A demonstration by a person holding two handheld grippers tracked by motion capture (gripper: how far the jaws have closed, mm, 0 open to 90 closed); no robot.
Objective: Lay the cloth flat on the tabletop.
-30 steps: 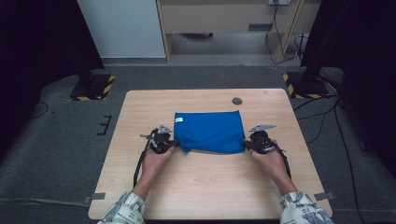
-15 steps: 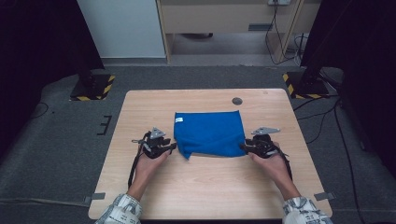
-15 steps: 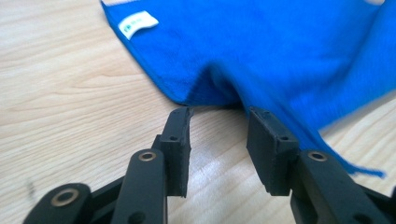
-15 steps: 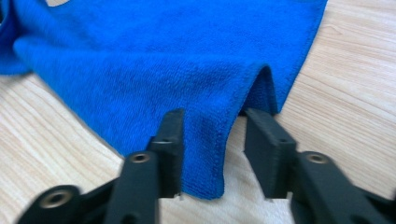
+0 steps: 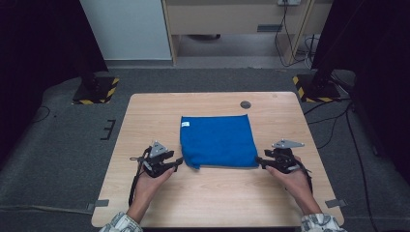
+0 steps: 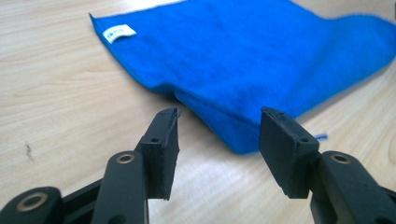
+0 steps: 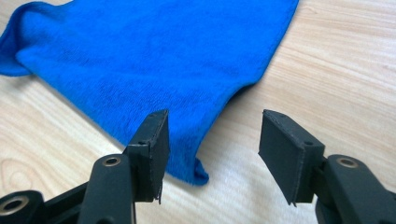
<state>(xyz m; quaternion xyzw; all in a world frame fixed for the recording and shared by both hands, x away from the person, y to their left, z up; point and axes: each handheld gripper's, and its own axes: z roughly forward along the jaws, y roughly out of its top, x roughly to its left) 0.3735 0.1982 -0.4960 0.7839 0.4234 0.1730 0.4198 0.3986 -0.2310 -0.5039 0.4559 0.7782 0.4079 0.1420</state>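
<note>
Wooden table [image 5: 212, 198], pale grain, rounded corners; a small dark round grommet [image 5: 245, 104] sits near its far edge, well apart from the work. Dark carpet around the table, with black stands on yellow-and-black striped bases at the left and right. Nothing lies between the grippers and the cloth.

Blue towel [image 5: 217, 141], folded to a rough square, lies flat at the table's middle; nap is soft and fuzzy, and a small white label [image 6: 120, 33] is at its far left corner.

Left gripper [image 5: 178, 163] sits just beside the near left corner, its jaws having just been opening, now spread with nothing between them. Right gripper [image 5: 258, 161] is just beside the near right corner, likewise having just been opening, now spread and clear of the fabric.
</note>
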